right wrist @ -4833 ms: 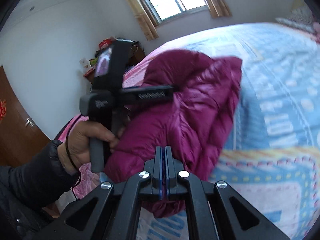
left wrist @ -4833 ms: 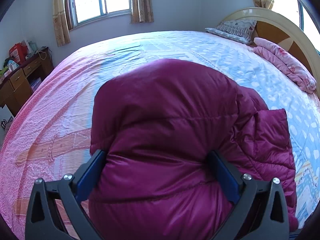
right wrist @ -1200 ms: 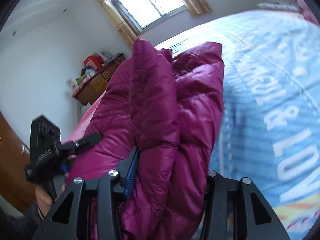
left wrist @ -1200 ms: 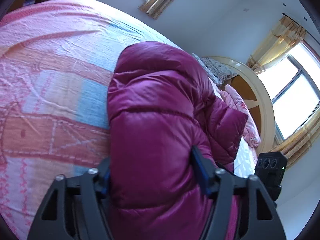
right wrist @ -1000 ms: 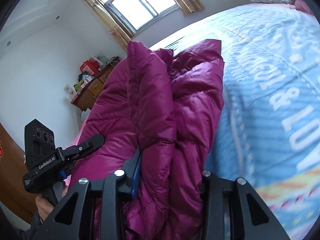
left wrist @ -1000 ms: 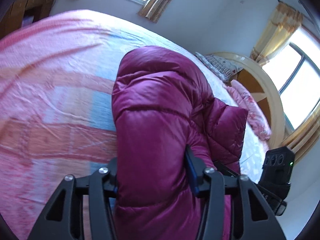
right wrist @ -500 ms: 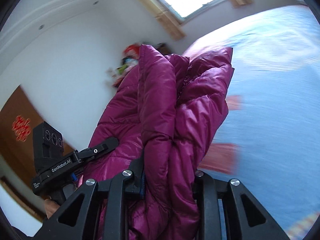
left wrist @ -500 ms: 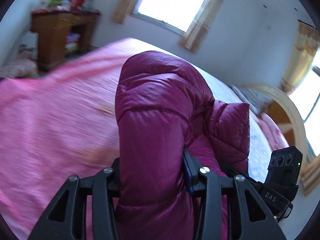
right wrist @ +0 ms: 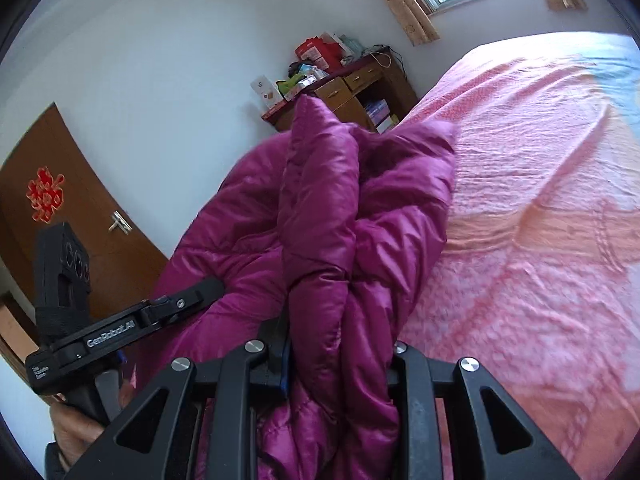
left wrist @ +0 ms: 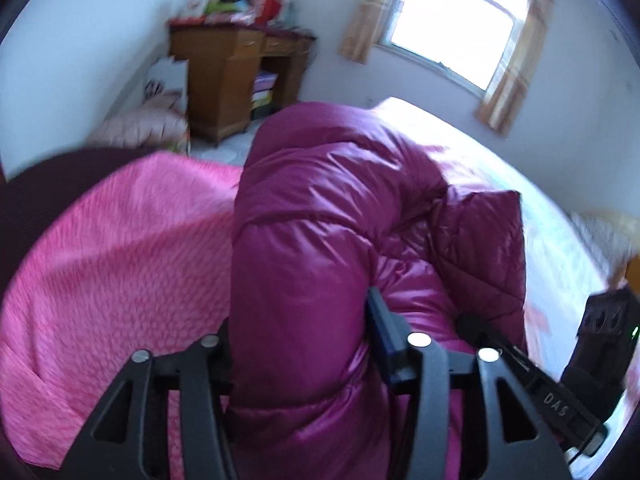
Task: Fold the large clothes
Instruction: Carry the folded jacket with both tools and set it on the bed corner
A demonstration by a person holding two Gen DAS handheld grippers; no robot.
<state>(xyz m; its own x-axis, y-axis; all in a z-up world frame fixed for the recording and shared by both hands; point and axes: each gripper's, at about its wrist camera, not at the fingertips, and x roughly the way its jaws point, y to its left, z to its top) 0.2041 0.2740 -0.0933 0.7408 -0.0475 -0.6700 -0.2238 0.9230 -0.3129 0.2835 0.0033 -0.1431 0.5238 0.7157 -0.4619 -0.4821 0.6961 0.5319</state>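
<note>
Bed (right wrist: 540, 208): pink sheet, bare beside the bundle.
Jacket (left wrist: 320, 220): magenta puffer, bunched in a thick fold, lifted above the bed's near edge.
Left claw (left wrist: 300, 332): clenched on the jacket's bulky fold.
Right claw (right wrist: 340, 344): grasping the jacket's gathered layers.
Advice: lower both ends level, hold layers stacked, release only once settled.
</note>
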